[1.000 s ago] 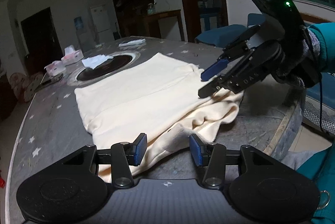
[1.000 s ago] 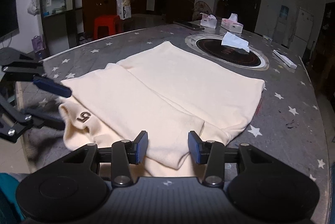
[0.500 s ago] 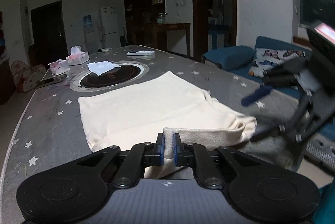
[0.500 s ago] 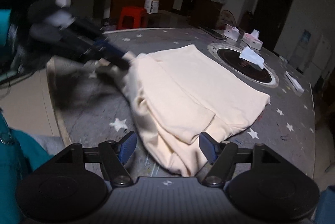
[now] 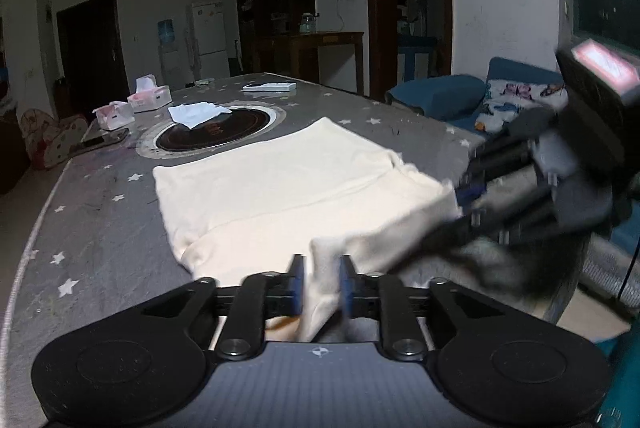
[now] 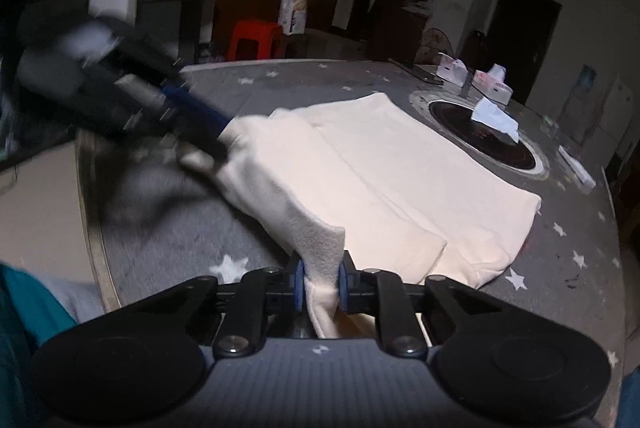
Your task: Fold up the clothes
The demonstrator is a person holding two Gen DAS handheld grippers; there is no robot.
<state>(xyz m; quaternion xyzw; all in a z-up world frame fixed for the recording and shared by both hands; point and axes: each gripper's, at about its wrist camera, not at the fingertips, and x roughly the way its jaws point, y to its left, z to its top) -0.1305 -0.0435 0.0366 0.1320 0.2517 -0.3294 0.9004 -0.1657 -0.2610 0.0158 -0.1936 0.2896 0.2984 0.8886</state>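
A cream garment (image 5: pixel 280 188) lies folded flat on the grey star-patterned table (image 5: pixel 100 228). Its near edge is lifted and stretched between both grippers. My left gripper (image 5: pixel 322 284) has a thick fold of that edge between its pads, and its jaws are opening. In the right wrist view the left gripper (image 6: pixel 222 144) shows blurred at the garment's (image 6: pixel 400 180) left corner. My right gripper (image 6: pixel 320 284) is closing, and its pads press on a fold of the edge. The left wrist view shows the right gripper (image 5: pixel 460 200) blurred at the cloth's right corner.
A round black cooktop (image 5: pixel 216 132) is set into the table behind the garment, with a white tissue (image 5: pixel 196 112) on it. Tissue boxes (image 5: pixel 148 96), a phone (image 5: pixel 104 142) and a white remote (image 5: pixel 270 86) lie further back. A blue sofa (image 5: pixel 440 100) stands beyond the table's right edge.
Both grippers were open over the near edge one second ago. The left shut on the cloth first and now stands wider. The right has closed on the cloth, and the edge is raised.
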